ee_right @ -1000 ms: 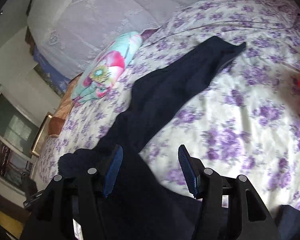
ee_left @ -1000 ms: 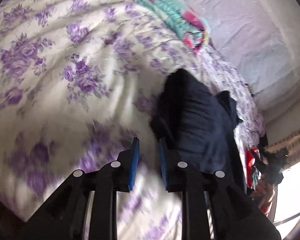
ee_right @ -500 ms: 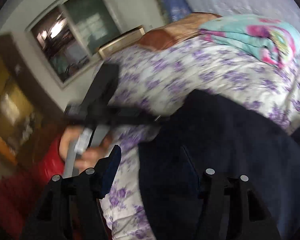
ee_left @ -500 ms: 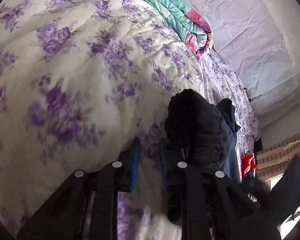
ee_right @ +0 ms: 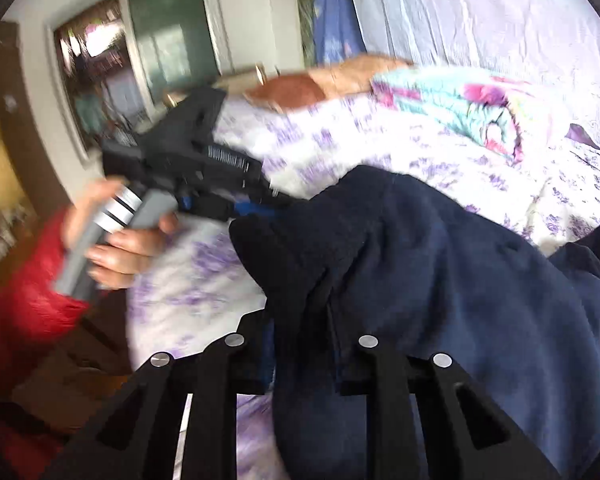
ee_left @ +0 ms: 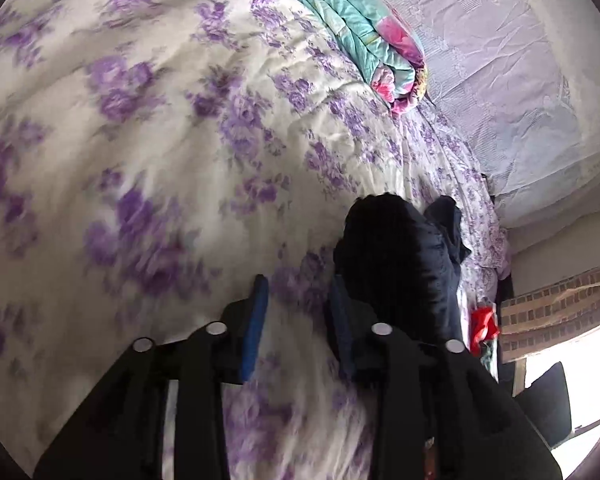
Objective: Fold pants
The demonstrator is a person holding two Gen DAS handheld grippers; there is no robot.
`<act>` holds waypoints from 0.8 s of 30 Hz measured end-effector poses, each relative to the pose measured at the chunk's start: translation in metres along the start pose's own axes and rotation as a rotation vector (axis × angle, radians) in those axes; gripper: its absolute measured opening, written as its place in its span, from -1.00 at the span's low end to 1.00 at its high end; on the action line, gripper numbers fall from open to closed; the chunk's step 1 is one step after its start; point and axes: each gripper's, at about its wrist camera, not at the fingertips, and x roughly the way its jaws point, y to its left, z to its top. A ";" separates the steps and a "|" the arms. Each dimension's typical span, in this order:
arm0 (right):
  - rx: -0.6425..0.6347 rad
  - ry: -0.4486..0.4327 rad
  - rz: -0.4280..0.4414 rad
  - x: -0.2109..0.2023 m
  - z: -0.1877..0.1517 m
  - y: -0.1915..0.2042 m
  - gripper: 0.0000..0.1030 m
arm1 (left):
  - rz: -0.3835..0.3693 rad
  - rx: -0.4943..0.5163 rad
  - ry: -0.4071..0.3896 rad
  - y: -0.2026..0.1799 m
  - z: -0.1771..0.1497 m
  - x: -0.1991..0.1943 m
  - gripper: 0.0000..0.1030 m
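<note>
Dark navy pants (ee_right: pixel 440 272) lie bunched on the floral bed; in the left wrist view they (ee_left: pixel 400 256) rise as a dark mound just right of my fingers. My left gripper (ee_left: pixel 298 300) is open with a small gap, over bare sheet, its right finger touching the pants' edge. It also shows in the right wrist view (ee_right: pixel 236 204), held in a hand, at the pants' left edge. My right gripper (ee_right: pixel 300 320) has pants fabric between its fingers and looks shut on it; the pads are hidden by cloth.
A folded teal and pink blanket (ee_left: pixel 364 36) lies at the far side of the bed by a white lace cover (ee_left: pixel 512 72). A red item (ee_left: pixel 482 322) sits by the bed's right edge. A window and door (ee_right: pixel 140 60) stand beyond the bed.
My right gripper swung from the leg end to the bunched pants and closed on the fabric. My left gripper opened a little and moved closer to the pants' edge.
</note>
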 end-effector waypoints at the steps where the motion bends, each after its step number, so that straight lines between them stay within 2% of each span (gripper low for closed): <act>1: 0.001 -0.018 0.012 -0.013 -0.004 0.001 -0.60 | -0.007 -0.010 0.006 0.001 -0.004 -0.003 -0.28; 3: 0.013 -0.045 0.048 -0.033 -0.009 0.001 -0.61 | -0.049 -0.042 0.035 0.000 -0.015 -0.008 -0.23; 4: 0.016 -0.057 0.053 -0.041 -0.012 -0.002 -0.61 | -0.102 -0.064 0.062 -0.002 -0.019 -0.009 -0.13; 6: 0.022 -0.087 0.048 -0.057 -0.018 -0.001 -0.61 | -0.219 -0.114 0.123 -0.007 -0.028 -0.006 -0.08; 8: 0.035 -0.117 0.048 -0.072 -0.023 -0.002 -0.61 | -0.263 -0.123 0.142 -0.020 -0.038 -0.004 -0.04; 9: 0.036 -0.137 0.049 -0.081 -0.028 -0.001 -0.61 | -0.269 -0.125 0.141 -0.024 -0.041 -0.002 0.09; 10: 0.032 -0.157 0.051 -0.088 -0.033 0.000 -0.61 | -0.271 -0.142 0.141 -0.026 -0.043 0.000 0.31; 11: 0.026 -0.174 0.054 -0.093 -0.034 -0.003 -0.61 | -0.275 -0.183 0.142 -0.025 -0.044 0.005 0.40; 12: 0.021 -0.188 0.056 -0.098 -0.036 -0.003 -0.61 | -0.292 -0.273 0.142 -0.019 -0.044 0.012 0.44; 14: 0.019 -0.206 0.065 -0.109 -0.039 -0.002 -0.61 | -0.347 -0.446 0.145 -0.003 -0.042 0.030 0.45; 15: 0.022 -0.213 0.068 -0.114 -0.041 -0.002 -0.63 | -0.360 -0.485 0.148 0.000 -0.039 0.037 0.44; 17: 0.026 -0.212 0.067 -0.120 -0.046 -0.003 -0.76 | -0.363 -0.487 0.138 -0.005 -0.030 0.043 0.44; 18: 0.024 -0.209 0.079 -0.122 -0.048 -0.002 -0.98 | -0.347 -0.468 0.109 -0.011 -0.024 0.044 0.45; 20: 0.013 -0.198 0.122 -0.127 -0.054 0.004 -1.00 | -0.345 -0.454 0.064 -0.020 -0.015 0.044 0.45; 21: -0.008 -0.188 0.098 -0.129 -0.056 0.008 -1.00 | -0.364 -0.440 0.052 -0.025 -0.005 0.045 0.45; 22: -0.033 -0.177 0.037 -0.128 -0.055 0.010 -1.00 | -0.369 -0.406 0.054 -0.030 0.004 0.047 0.45; 24: -0.020 -0.174 -0.023 -0.123 -0.052 0.004 -0.95 | -0.330 -0.423 0.024 -0.029 0.010 0.047 0.45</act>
